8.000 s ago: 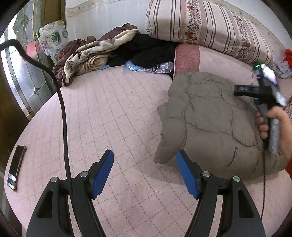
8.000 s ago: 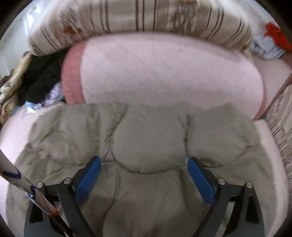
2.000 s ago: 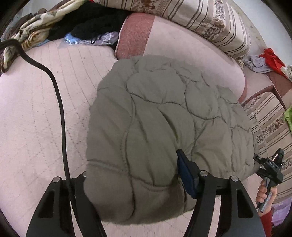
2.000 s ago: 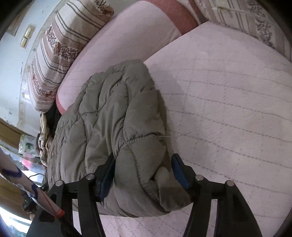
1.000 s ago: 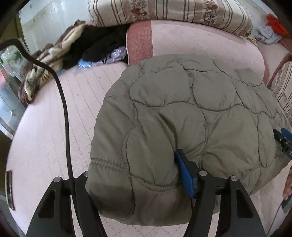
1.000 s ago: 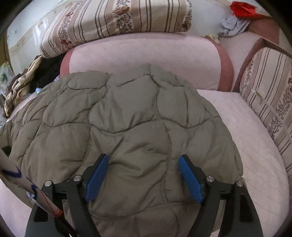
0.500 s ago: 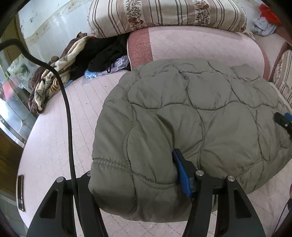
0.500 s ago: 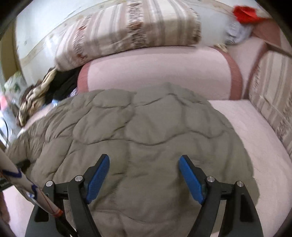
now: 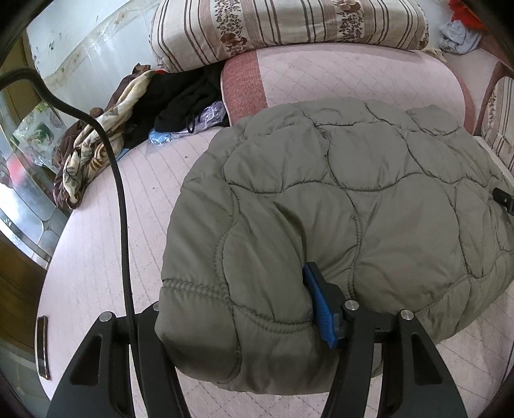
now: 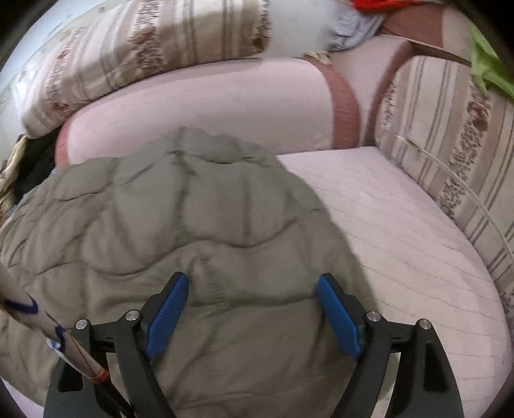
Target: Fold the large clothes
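Observation:
A padded olive-grey quilted jacket [image 9: 353,199] lies folded in a thick bundle on the pink quilted bed [image 9: 96,257]. My left gripper [image 9: 237,302] is shut on the jacket's near left corner. Its blue right pad [image 9: 318,305] presses into the padding, and its left finger is hidden under the fabric. In the right wrist view the jacket [image 10: 192,209] fills the left and middle. My right gripper [image 10: 252,289] stands open over the near right edge, with both blue pads apart and fabric below them. A black part of the right gripper [image 9: 504,199] shows at the jacket's far right.
A striped floral bolster [image 9: 289,29] lies on a pink cushion [image 9: 353,80] behind the jacket. Loose clothes [image 9: 144,103] are piled at the back left. A phone [image 9: 41,347] lies at the bed's left edge. A black cable [image 9: 119,180] hangs at left. A striped cushion [image 10: 449,144] borders the bare bed [image 10: 401,241] at right.
My right gripper has slid right along the jacket's near edge, so bare bed now shows beside it. The left gripper keeps its hold on the same corner.

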{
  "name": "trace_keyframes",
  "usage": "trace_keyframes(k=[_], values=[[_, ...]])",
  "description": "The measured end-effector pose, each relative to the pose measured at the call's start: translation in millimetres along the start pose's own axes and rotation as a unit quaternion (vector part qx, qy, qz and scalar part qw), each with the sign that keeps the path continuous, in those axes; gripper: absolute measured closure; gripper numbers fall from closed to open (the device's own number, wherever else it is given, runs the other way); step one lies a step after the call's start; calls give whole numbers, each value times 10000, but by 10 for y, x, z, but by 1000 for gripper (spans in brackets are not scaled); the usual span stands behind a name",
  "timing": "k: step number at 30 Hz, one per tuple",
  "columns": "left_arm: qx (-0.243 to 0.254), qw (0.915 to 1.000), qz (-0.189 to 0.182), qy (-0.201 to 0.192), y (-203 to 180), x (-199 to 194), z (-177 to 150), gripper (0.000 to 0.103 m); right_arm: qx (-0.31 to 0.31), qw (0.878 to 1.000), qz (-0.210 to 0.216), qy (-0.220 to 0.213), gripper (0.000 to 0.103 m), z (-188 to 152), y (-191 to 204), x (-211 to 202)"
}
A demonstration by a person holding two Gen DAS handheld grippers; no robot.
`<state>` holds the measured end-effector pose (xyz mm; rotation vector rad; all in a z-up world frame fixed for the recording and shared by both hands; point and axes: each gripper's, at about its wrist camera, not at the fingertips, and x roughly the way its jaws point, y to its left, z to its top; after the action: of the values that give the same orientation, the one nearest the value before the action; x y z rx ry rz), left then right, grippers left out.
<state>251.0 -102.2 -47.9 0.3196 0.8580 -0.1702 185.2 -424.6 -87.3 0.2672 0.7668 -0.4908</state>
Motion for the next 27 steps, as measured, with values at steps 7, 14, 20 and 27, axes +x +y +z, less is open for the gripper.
trace_keyframes(k=[7, 14, 20, 27], values=[[-840, 9904, -1052, 304, 446, -53, -53, 41, -248, 9994, -229, -82, 17, -54, 53, 2], [-818, 9966, 33, -75, 669, -213, 34, 45, 206, 9995, -34, -228, 16, 73, -223, -154], [-846, 9950, -189, -489, 672, -440, 201, 45, 1109, 9938, -105, 17, 20, 74, -717, -58], [-624, 9957, -589, -349, 57, -11, 621, 45, 292, 9924, 1154, -317, 23, 250, 32, -474]])
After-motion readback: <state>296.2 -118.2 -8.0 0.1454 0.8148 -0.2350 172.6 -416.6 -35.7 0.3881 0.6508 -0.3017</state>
